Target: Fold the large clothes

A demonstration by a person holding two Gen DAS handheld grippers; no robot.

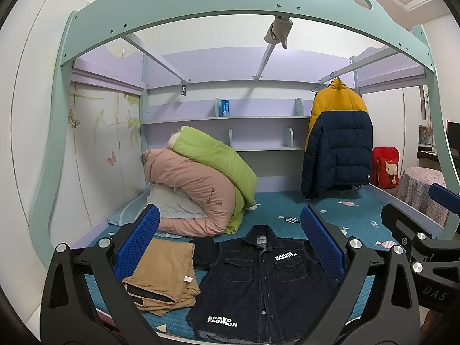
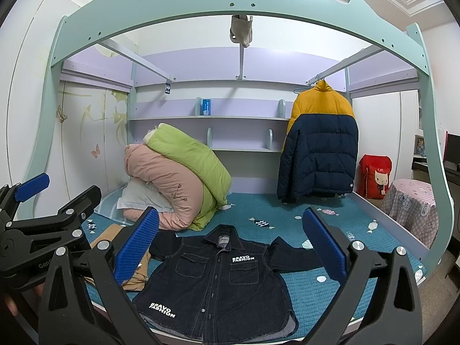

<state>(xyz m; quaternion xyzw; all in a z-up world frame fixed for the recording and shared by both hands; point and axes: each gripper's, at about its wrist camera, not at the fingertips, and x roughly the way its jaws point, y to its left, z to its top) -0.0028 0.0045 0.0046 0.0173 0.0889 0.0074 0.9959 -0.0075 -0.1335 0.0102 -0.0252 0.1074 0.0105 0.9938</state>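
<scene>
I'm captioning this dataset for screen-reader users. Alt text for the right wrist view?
A dark denim shirt lies flat, front up, on a teal bedspread, framed by the open right hand-held gripper. Behind it are rolled pink and green quilts and a hanging puffer jacket.

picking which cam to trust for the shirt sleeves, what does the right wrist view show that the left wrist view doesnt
Right wrist only: the denim shirt with its right-hand sleeve spread across the teal bedspread.

Left wrist only: the whole folded tan garment beside the shirt.

Both: the open left gripper, the open right gripper, and the hanging puffer jacket.
</scene>
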